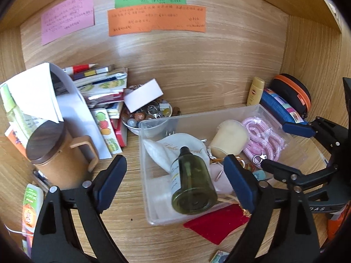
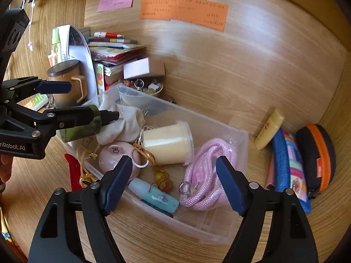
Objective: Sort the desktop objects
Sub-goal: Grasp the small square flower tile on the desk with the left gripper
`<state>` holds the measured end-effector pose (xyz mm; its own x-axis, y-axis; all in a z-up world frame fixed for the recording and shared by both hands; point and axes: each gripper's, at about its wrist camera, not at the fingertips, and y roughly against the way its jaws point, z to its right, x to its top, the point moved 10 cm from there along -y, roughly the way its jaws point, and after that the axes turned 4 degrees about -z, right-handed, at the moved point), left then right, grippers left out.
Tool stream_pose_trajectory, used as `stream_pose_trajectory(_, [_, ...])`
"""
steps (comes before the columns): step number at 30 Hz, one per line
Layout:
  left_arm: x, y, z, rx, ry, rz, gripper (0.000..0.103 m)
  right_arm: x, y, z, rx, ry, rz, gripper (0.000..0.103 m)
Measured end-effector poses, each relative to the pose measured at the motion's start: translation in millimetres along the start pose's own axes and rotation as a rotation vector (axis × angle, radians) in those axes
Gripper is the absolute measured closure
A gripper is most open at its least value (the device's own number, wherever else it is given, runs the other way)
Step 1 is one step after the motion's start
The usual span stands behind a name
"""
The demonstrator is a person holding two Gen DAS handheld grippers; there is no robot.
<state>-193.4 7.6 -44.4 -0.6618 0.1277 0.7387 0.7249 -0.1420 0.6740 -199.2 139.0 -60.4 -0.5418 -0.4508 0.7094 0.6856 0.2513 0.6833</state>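
A clear plastic bin (image 1: 241,114) (image 2: 219,232) stands on the wooden desk. In it lie a green spray bottle (image 1: 193,184) (image 2: 81,125), a white cloth pouch (image 1: 166,151), a cream cup (image 1: 230,138) (image 2: 169,142), a pink rope (image 1: 263,138) (image 2: 206,175), a pink round case (image 2: 114,155) and a small blue bottle (image 2: 155,196). My left gripper (image 1: 175,184) is open above the bin, its jaws either side of the green bottle and not touching it. My right gripper (image 2: 173,186) is open over the bin near the pink rope; it also shows in the left wrist view (image 1: 283,144).
A brown lidded mug (image 1: 59,155), a stack of books and papers (image 1: 101,92) and a bowl of trinkets (image 1: 149,114) stand left of the bin. A yellow tube (image 2: 269,129), a blue pouch (image 2: 289,166) and an orange-trimmed case (image 2: 318,157) lie to the right. A red card (image 1: 217,223) lies at the bin's front.
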Motion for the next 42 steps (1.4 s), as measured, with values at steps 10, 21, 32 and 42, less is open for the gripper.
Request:
stream_pose_trajectory(10, [-24,20,-9,0.013,0.019,-0.009,0.008,-14,19,-14,0.02,-0.018,-0.01,0.023])
stream_pose_trajectory(21, [-73,27,-16,0.012,0.048,-0.071,0.008,-41,25,-48,0.08,-0.027,-0.059,0.023])
stream_pose_trajectory(32, [-133,26,24,-0.064,0.001,-0.188,0.008,-64,30,-47,0.073,-0.061,-0.094,0.023])
stream_pose_trajectory(42, [-141,16,45,-0.075,-0.048,-0.207,0.018,-72,29,-42,0.1,-0.093,-0.111,0.023])
